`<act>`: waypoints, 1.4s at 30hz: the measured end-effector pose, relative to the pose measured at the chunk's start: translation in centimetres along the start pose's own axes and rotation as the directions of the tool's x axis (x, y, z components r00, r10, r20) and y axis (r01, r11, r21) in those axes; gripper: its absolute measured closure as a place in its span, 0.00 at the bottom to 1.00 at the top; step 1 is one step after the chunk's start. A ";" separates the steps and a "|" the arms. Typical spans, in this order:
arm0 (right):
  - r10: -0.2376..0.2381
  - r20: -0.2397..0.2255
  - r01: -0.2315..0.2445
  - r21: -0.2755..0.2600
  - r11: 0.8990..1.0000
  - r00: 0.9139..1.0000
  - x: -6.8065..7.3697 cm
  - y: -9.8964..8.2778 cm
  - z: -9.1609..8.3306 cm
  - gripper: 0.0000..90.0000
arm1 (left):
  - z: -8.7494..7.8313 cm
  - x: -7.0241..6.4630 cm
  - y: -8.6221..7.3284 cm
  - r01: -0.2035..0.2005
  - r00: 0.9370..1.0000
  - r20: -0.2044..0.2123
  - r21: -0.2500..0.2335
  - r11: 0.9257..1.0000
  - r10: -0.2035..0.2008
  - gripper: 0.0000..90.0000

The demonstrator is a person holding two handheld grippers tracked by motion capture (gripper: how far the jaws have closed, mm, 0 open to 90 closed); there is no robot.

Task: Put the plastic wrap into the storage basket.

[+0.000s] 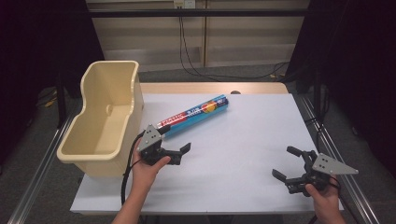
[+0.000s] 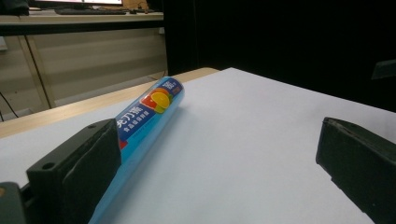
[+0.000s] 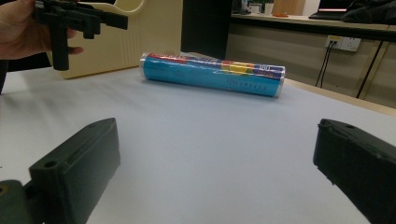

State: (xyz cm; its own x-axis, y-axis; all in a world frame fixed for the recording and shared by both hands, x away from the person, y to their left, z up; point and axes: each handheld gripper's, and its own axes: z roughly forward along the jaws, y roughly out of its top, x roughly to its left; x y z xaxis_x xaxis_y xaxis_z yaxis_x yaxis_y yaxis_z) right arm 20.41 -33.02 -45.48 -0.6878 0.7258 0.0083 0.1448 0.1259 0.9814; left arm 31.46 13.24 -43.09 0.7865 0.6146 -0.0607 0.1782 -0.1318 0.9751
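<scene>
A blue printed roll (image 1: 196, 114) lies slantwise on the white table top (image 1: 243, 140), its low end by the cream bin (image 1: 107, 116). My left gripper (image 1: 182, 154) is open and held just in front of that end. In the left gripper view the roll (image 2: 149, 112) runs close along the left-hand jaw, which hides part of it, and the left gripper (image 2: 219, 140) has nothing pinched in it. My right gripper (image 1: 286, 163) stands open near the front right of the table. Its own view has the right gripper (image 3: 215, 140) facing the roll (image 3: 210, 74) from well away.
The tall cream plastic bin overhangs the table's left edge and looks empty. In the right gripper view the bin (image 3: 140, 32) stands behind the roll, with the other hand and its gripper (image 3: 74, 21) at upper left. A wooden strip (image 1: 210, 87) borders the far edge.
</scene>
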 end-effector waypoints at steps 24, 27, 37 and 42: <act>-0.001 -0.008 0.001 0.003 1.000 1.000 0.0 0.0 0.0 0.00 | 6.2 2.8 2.8 0.001 1.000 -0.016 0.108 0.994 0.000 0.00; -0.001 -0.009 0.001 0.000 1.000 1.000 0.0 0.0 0.0 0.00 | 7.0 3.2 3.3 0.007 1.000 -0.029 0.126 0.992 -0.003 0.00; -0.001 -0.012 0.001 0.000 1.000 1.000 -0.1 0.0 -0.1 0.01 | 9.4 5.1 4.5 0.050 0.997 -0.073 0.211 0.976 -0.035 0.00; 0.001 -0.014 -0.001 0.001 1.000 1.000 -0.1 0.0 -0.1 0.01 | 10.6 6.4 4.5 0.079 0.994 -0.100 0.273 0.959 -0.054 0.00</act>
State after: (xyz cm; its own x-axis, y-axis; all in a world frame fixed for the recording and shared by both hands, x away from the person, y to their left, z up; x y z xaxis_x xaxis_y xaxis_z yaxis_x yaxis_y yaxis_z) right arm 20.40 -33.12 -45.48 -0.6974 0.7166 0.0117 0.1462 0.1262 0.9812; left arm 43.56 8.36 -41.34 0.7128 0.6954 -0.0913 0.3946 -0.2900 0.8719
